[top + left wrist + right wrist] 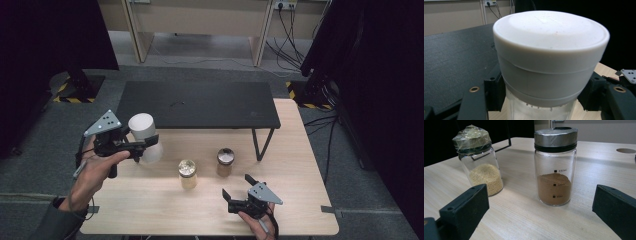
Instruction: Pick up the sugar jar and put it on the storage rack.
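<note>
My left gripper (145, 142) is shut on a white-capped jar (145, 138) and holds it tilted above the table's left side, near the black shelf's front edge. Up close, the jar's white cap (551, 47) sits over its clear body, and my black fingers (495, 92) clamp the neck from both sides. My right gripper (236, 187) stands open near the table's front edge. Ahead of it stand a jar of brown powder with a silver lid (555, 167) (225, 162) and a jar of pale grains with a film-wrapped top (480, 161) (188, 173).
A low black shelf (197, 104) stands on the back half of the light wooden table (150, 205). Black equipment stands and cables flank the table on the grey floor.
</note>
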### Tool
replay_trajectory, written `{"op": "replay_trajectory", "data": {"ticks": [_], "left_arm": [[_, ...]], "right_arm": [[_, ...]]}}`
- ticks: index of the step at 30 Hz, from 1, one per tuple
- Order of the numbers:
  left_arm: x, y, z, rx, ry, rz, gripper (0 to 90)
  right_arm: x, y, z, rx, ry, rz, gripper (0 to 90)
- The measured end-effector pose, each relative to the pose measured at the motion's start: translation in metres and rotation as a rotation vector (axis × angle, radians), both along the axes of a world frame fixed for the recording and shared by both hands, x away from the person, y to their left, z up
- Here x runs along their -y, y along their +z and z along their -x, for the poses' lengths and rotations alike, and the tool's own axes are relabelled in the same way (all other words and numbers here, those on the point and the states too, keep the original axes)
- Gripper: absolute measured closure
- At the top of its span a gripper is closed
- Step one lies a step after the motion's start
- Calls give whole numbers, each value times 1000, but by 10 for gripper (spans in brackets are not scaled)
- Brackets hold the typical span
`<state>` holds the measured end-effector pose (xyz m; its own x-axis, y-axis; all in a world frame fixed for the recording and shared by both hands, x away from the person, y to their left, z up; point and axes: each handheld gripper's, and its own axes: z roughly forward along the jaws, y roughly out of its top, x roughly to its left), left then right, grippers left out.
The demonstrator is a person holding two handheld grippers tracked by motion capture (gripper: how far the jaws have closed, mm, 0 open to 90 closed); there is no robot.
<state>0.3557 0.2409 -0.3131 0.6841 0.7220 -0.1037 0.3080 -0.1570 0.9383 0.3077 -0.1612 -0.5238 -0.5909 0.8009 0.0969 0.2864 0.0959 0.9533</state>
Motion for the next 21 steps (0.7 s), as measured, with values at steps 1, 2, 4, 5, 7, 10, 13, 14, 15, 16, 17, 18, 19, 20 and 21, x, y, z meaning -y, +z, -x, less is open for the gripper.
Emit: {"op": "replay_trajectory", "data": {"ticks": [1,2,4,5,7,10,13,14,15,16,17,18,19,20,21], "left_arm": [[-1,3,-1,1,2,-5,350],[-1,3,-1,1,2,-5,350],[-2,8,-4,2,12,-13,350],[-3,10,-5,2,15,-14,350],[-4,13,-6,1,18,-15,350],[-5,19,-7,4,23,-18,350],[-6,25,-8,8,26,-19,350],[-6,27,-8,9,27,-21,350],[-6,29,-9,10,28,-22,350],[-6,31,-9,11,30,-23,350],[-6,33,-10,10,30,-24,351],[-6,34,-11,9,31,-26,351],[-6,36,-12,9,34,-25,350],[-6,36,-12,9,34,-25,351],[-6,38,-15,7,38,-24,351]], "right_arm": [[0,0,0,0,0,0,9],[0,0,0,0,0,0,9],[0,0,0,1,0,-1,9],[0,0,0,0,0,-1,9],[0,0,0,0,0,-1,9],[0,0,0,0,1,-1,9],[0,0,0,0,0,-1,9],[0,0,0,0,0,-1,9],[0,0,0,0,0,-1,9],[0,0,0,0,0,-1,9],[0,0,0,0,0,-1,9],[0,0,0,0,0,-1,9],[0,0,0,0,0,-1,9],[0,0,0,0,0,-1,9],[0,0,0,1,0,-1,9]]}}
